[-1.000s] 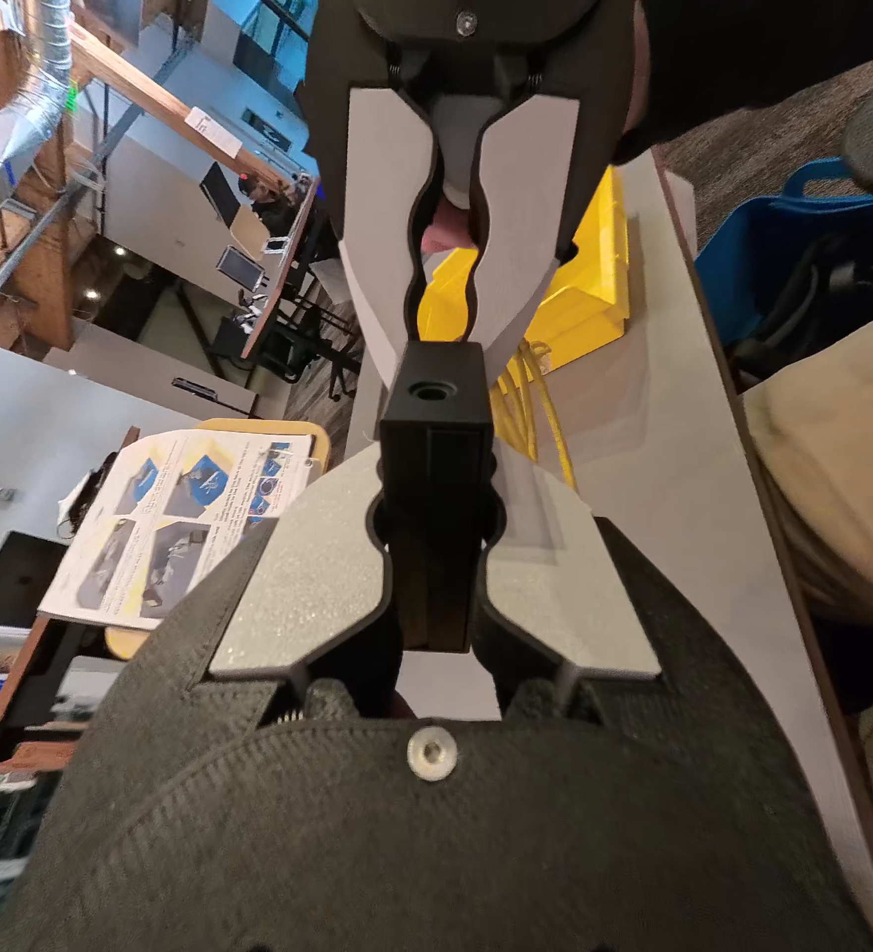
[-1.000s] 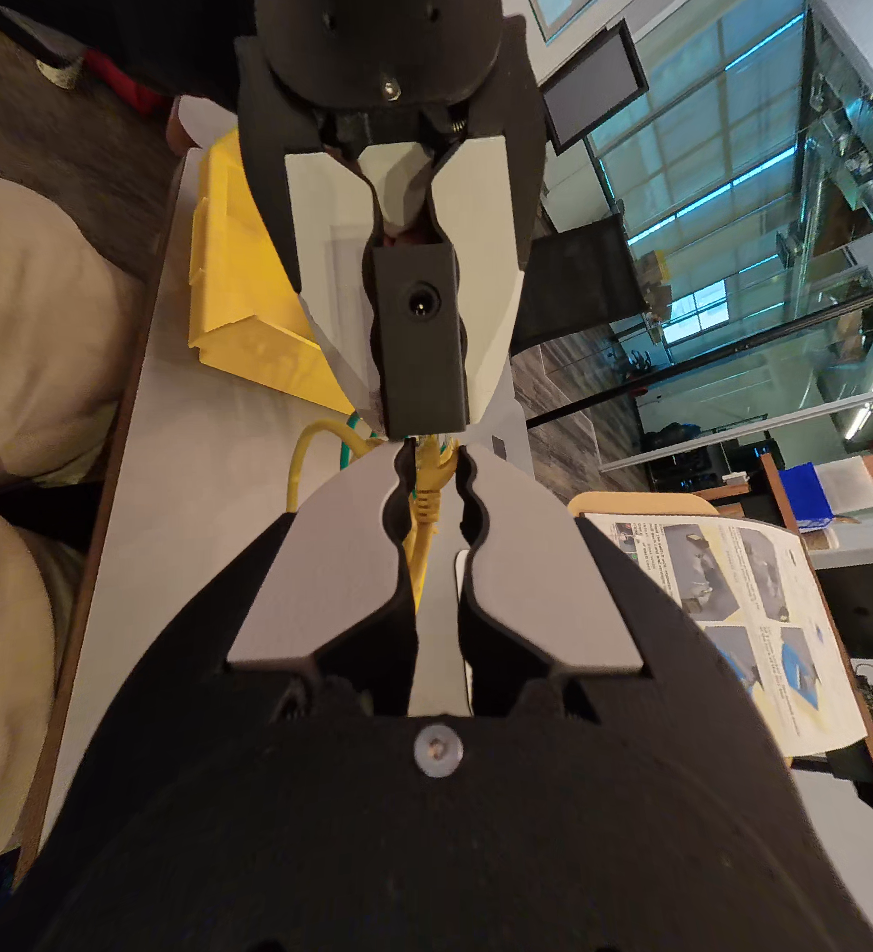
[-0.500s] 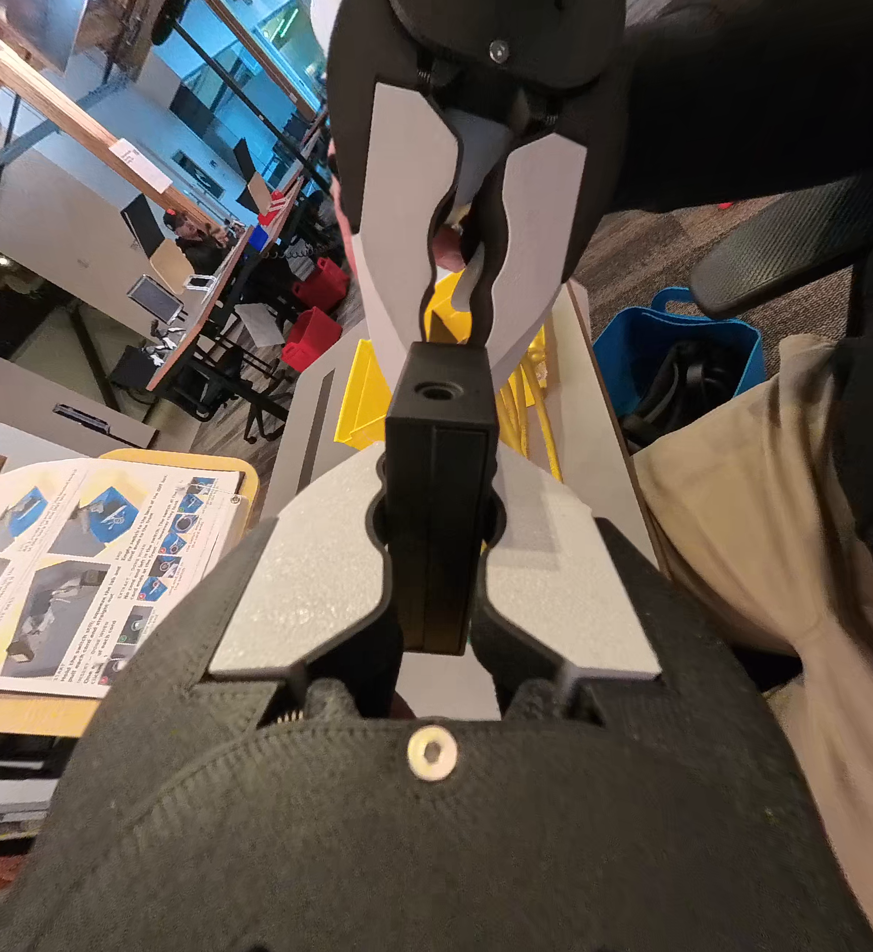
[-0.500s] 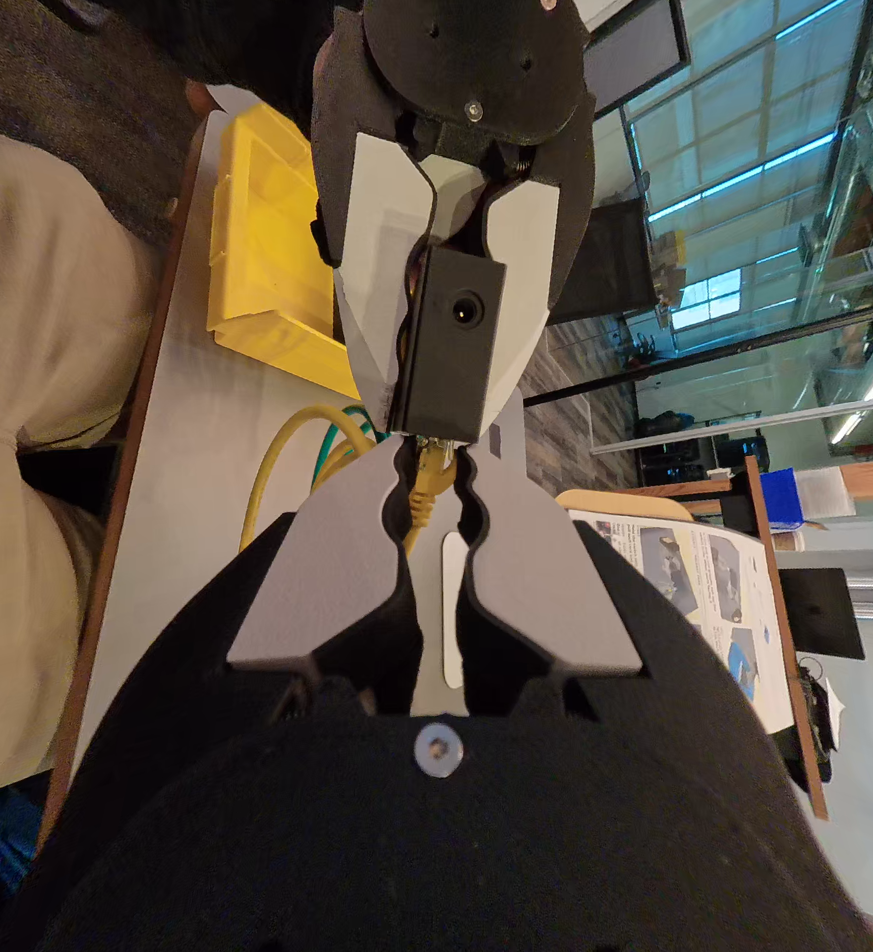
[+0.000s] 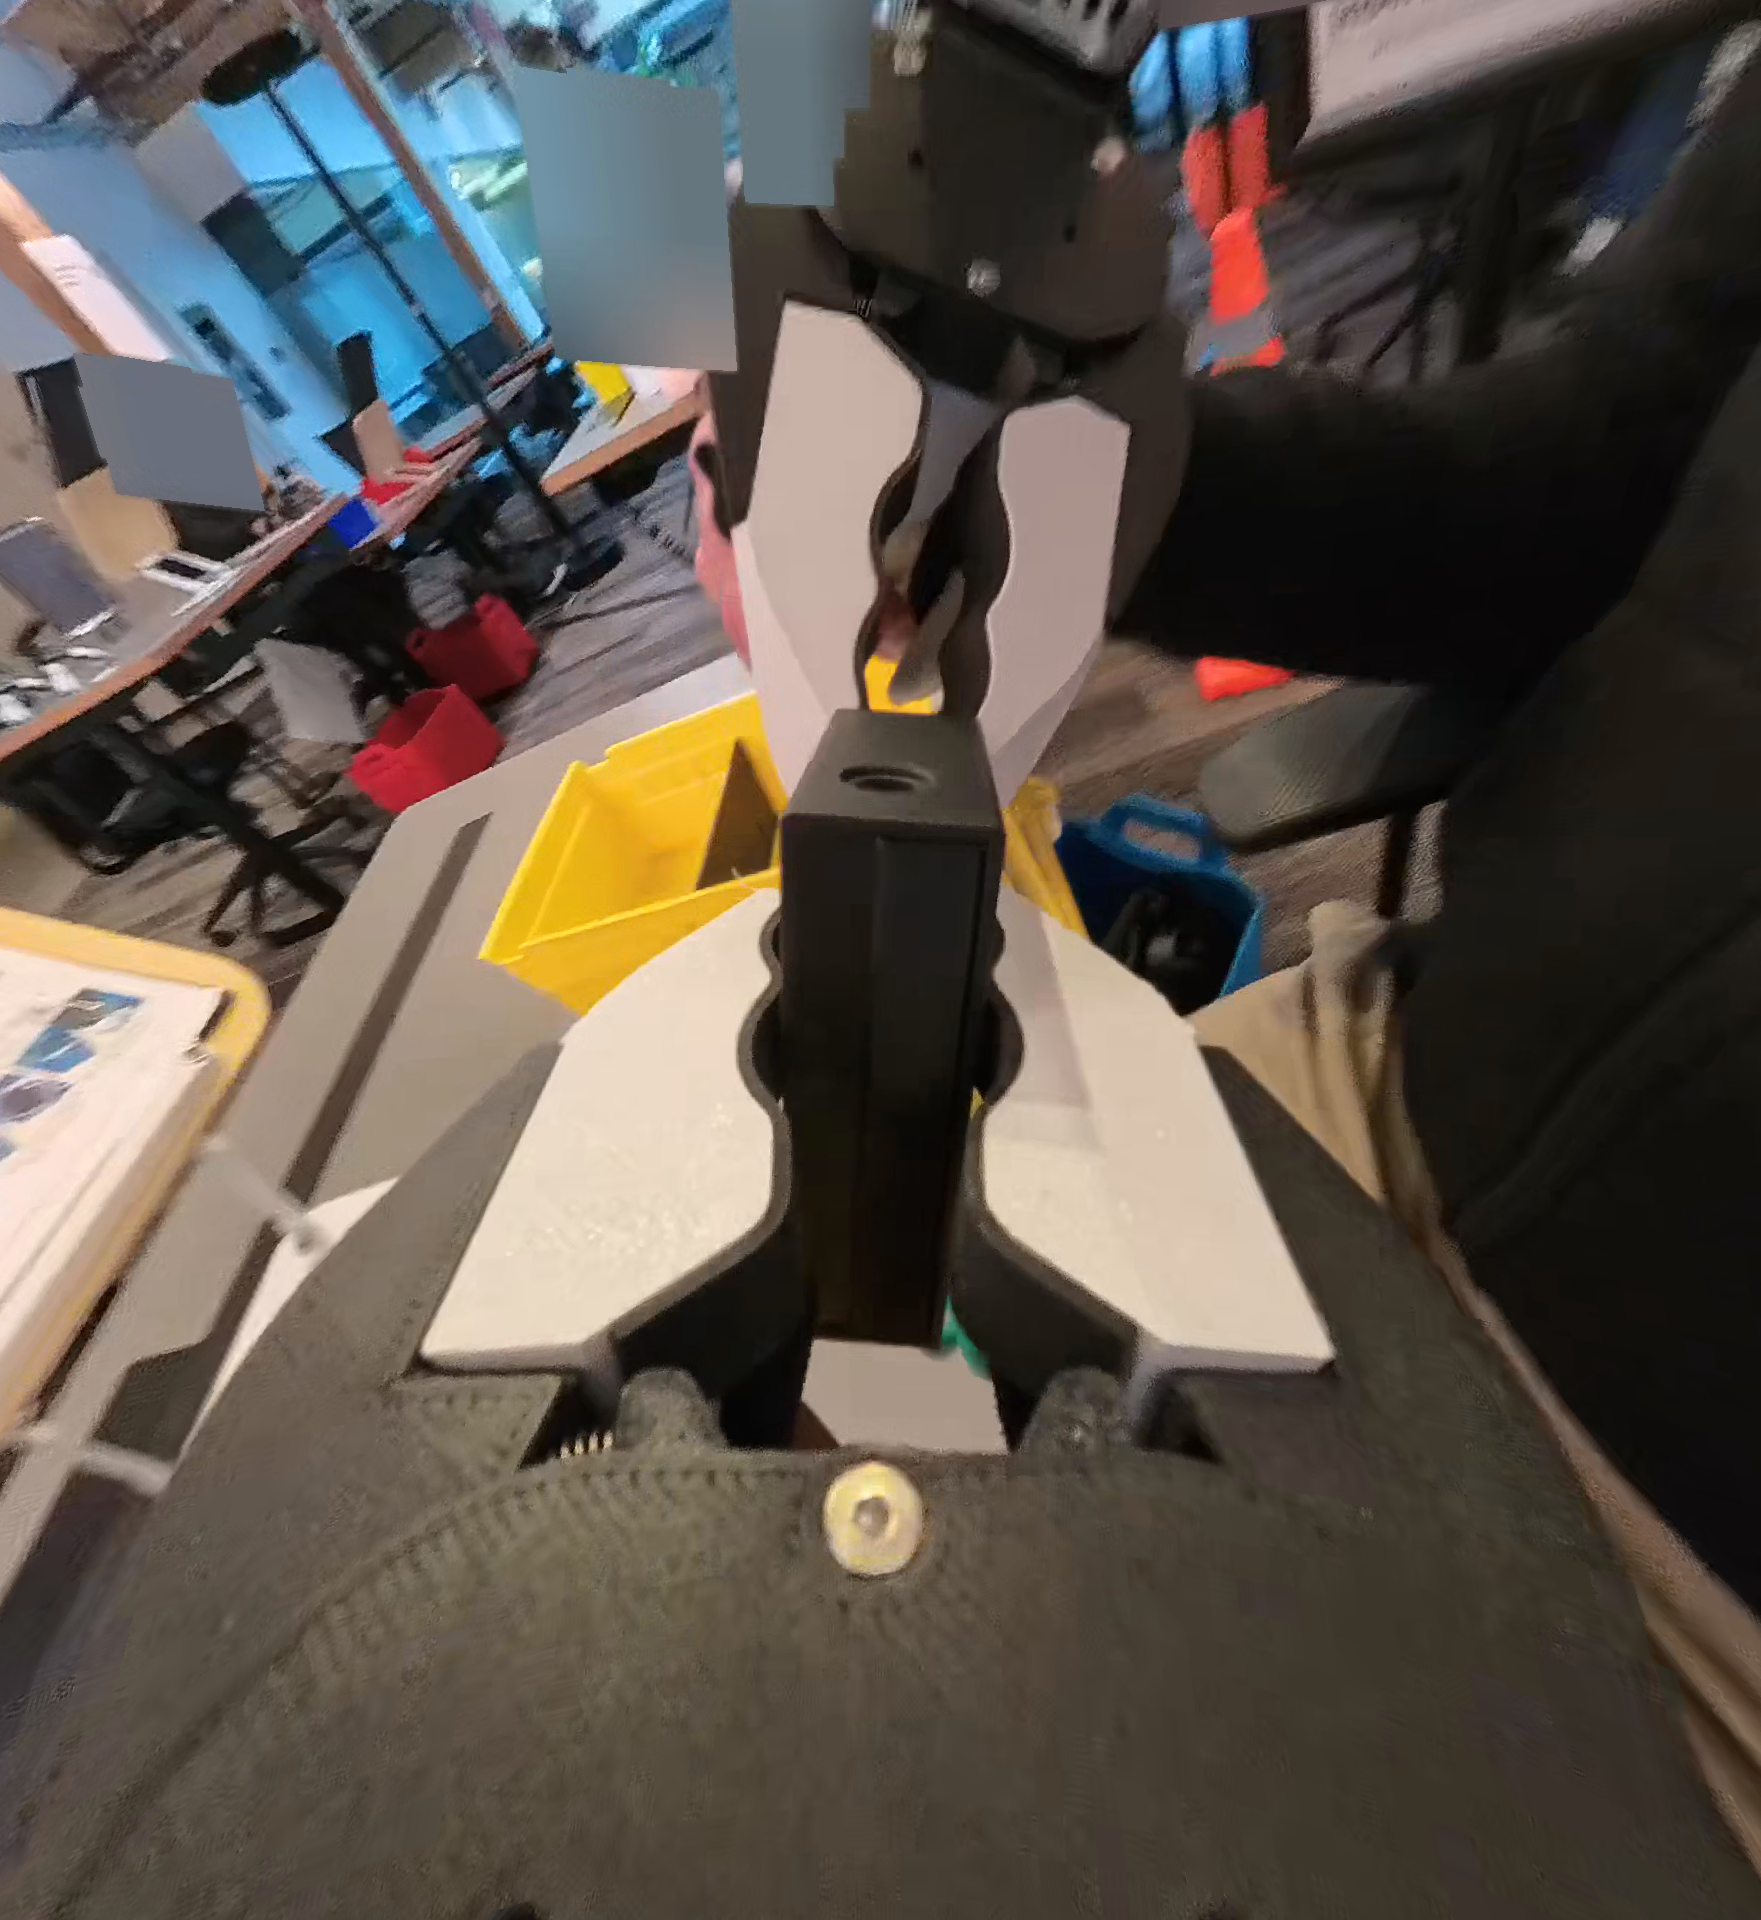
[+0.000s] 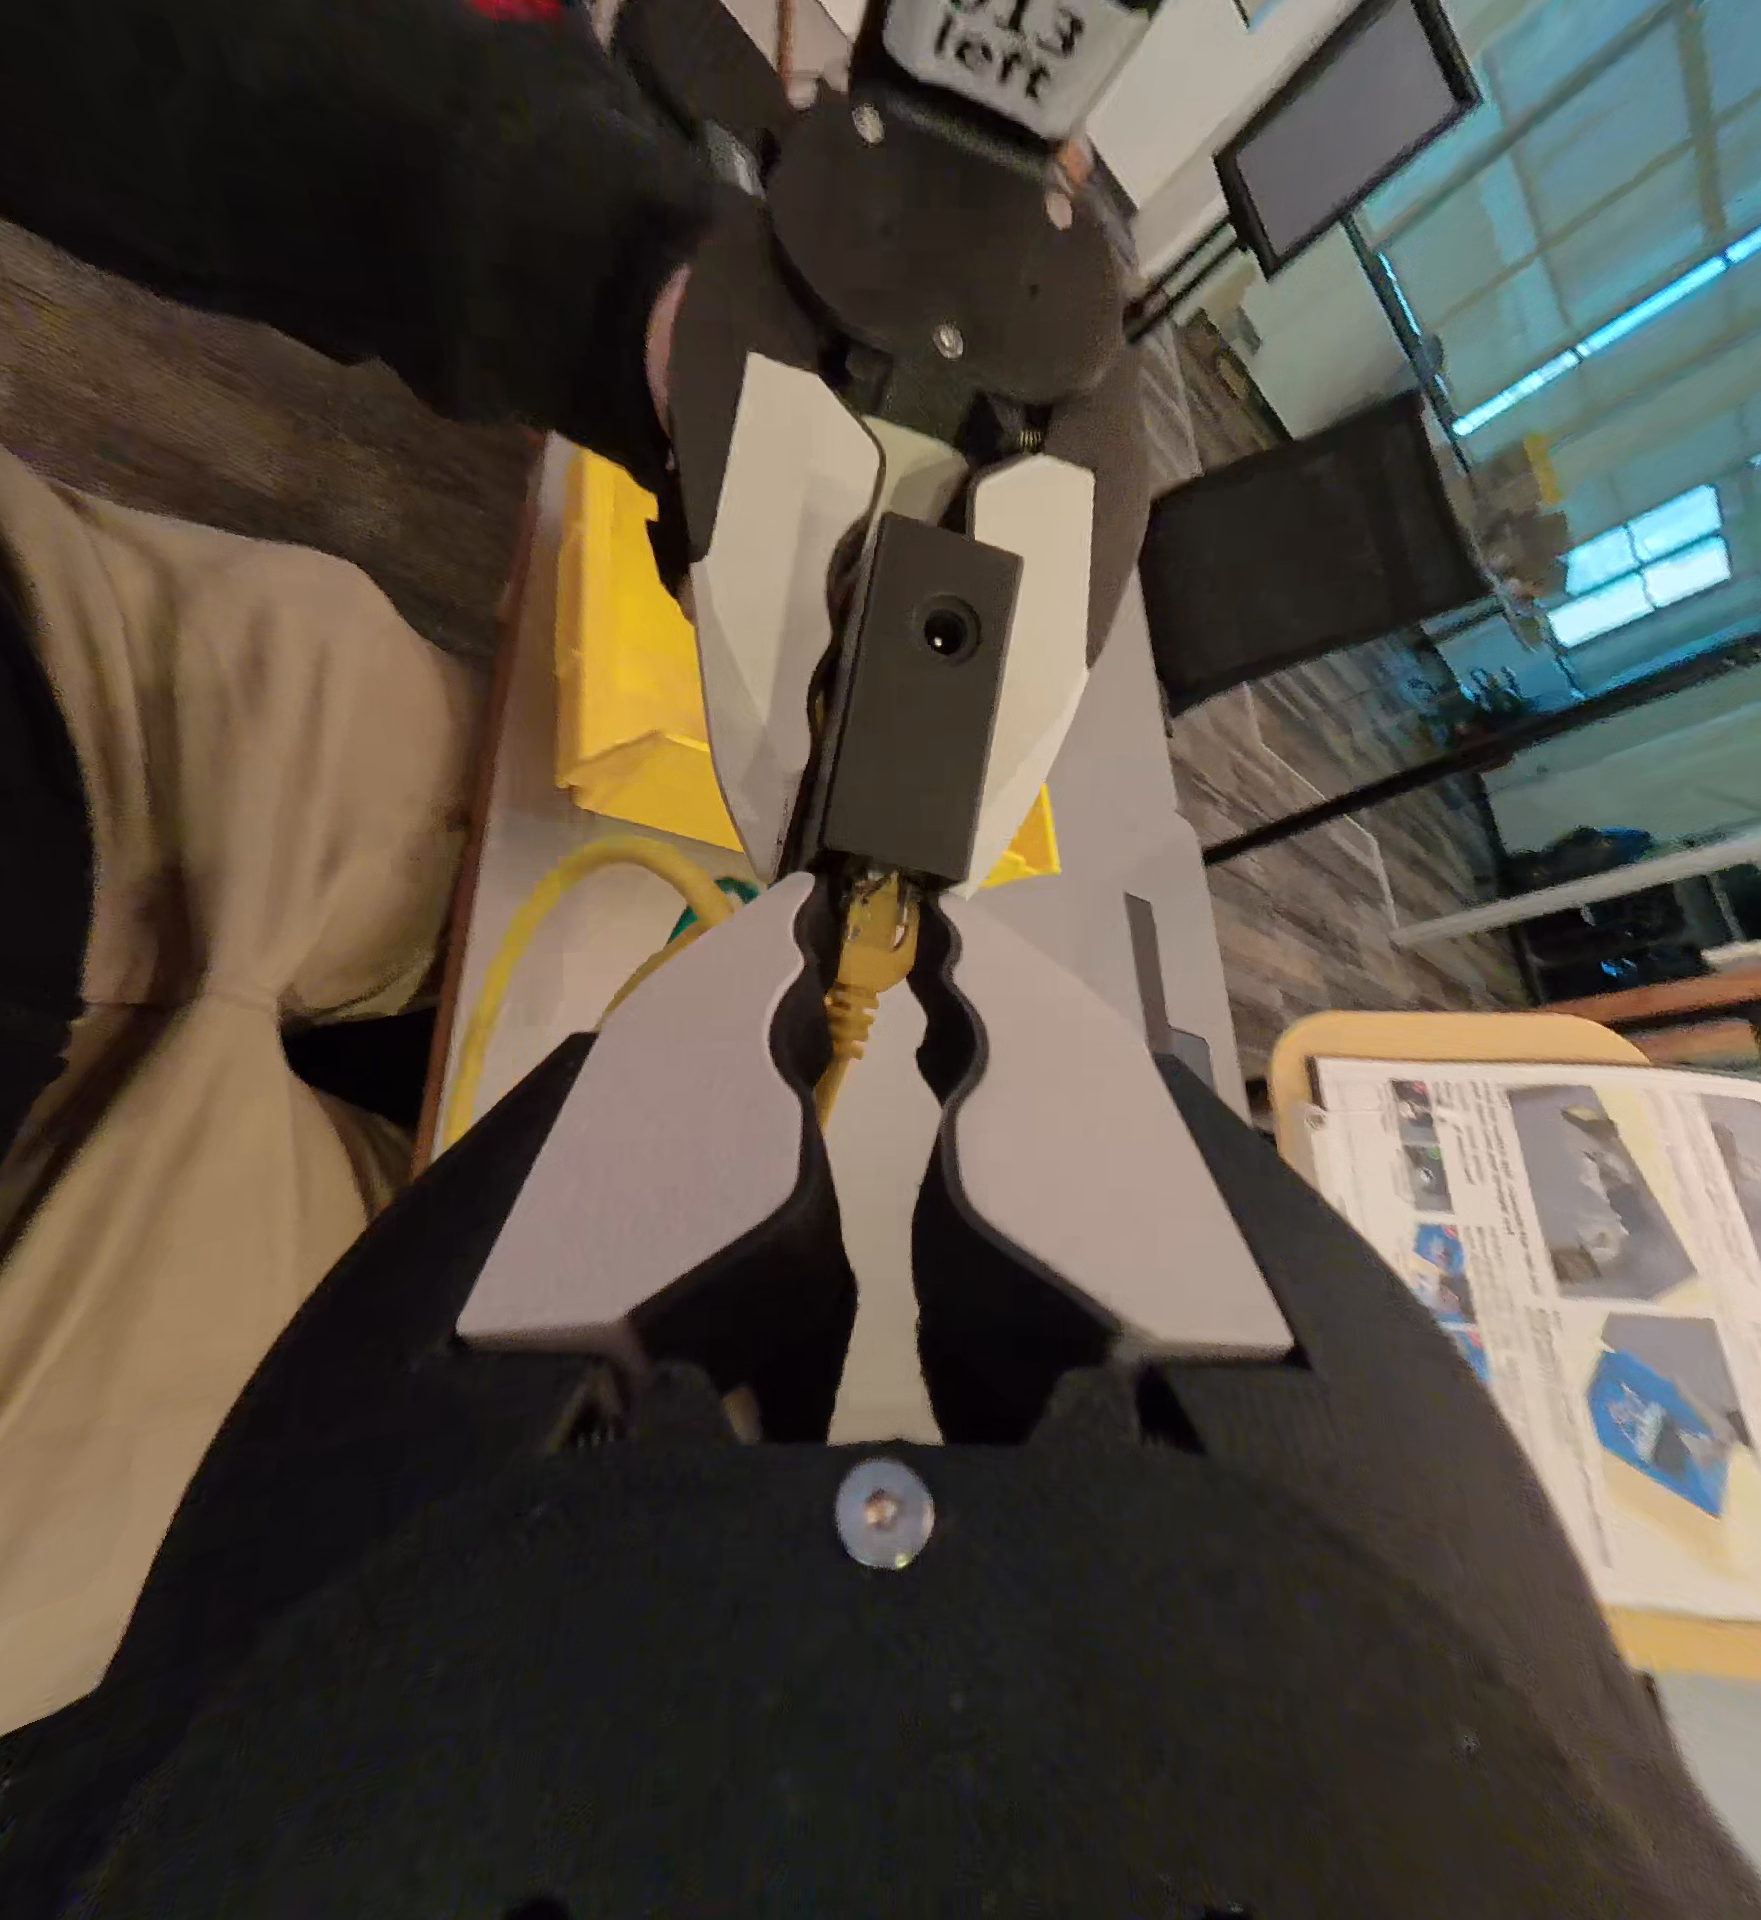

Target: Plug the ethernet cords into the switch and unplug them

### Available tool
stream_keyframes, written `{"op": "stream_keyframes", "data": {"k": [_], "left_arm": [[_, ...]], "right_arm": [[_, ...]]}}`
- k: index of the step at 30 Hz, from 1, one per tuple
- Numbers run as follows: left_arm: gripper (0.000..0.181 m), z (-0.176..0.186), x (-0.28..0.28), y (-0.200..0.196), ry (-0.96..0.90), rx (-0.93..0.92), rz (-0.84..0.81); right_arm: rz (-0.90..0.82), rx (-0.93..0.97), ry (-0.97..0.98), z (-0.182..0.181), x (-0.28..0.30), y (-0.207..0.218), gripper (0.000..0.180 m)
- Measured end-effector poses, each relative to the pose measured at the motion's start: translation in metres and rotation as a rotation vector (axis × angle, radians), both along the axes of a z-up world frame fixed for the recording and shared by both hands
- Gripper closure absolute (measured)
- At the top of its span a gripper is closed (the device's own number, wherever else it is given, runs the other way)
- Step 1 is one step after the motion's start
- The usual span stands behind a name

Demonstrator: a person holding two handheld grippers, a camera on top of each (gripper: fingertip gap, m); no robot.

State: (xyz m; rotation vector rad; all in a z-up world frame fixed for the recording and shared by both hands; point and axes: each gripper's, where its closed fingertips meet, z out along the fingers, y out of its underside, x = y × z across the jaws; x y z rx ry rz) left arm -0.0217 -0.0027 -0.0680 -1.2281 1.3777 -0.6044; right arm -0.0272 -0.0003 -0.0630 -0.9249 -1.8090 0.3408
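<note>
My left gripper (image 5: pixel 886 935) is shut on a black switch box (image 5: pixel 881 1039) and holds it above the grey table (image 5: pixel 408 935). In the right wrist view the switch (image 6: pixel 917 707) sits in the left gripper (image 6: pixel 871 862), ports facing me. A yellow ethernet plug (image 6: pixel 871 956) sits in a port on its near end. My right gripper (image 6: pixel 876 914) straddles the plug, jaws a little apart with gaps on both sides. In the left wrist view the right gripper (image 5: pixel 917 707) is just beyond the switch. The yellow cord (image 6: pixel 543 914) loops down onto the table next to a green cord (image 6: pixel 694 925).
A yellow bin (image 5: pixel 627 883) stands on the table behind the switch. A printed instruction sheet (image 6: pixel 1582 1247) lies on a yellow-edged board beside the table. A person's tan trousers (image 6: pixel 180 831) are at the table's edge, and a blue bag (image 5: pixel 1167 904) is on the floor. The grippers are tip to tip, or close to it.
Both grippers have tilted and risen together with the switch. The right gripper's jaws stand wider around the yellow plug than a second ago. The plug stays in the switch.
</note>
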Motion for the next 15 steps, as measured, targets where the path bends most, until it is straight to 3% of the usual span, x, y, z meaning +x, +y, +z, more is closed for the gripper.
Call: {"op": "stream_keyframes", "data": {"k": [3, 10, 15], "left_arm": [[0.151, 0.002, 0.004, -0.001, -0.028, -0.017, -0.011], [0.151, 0.004, 0.0, 0.014, 0.057, 0.095, 0.137], [0.151, 0.006, 0.004, 0.006, 0.014, 0.044, 0.066]], "right_arm": [[0.015, -0.033, -0.008, 0.001, 0.004, -0.002, 0.167], [-0.13, 0.041, -0.037, 0.001, 0.004, 0.016, 0.167], [-0.007, -0.111, 0.038, 0.005, 0.005, 0.007, 0.167]]}}
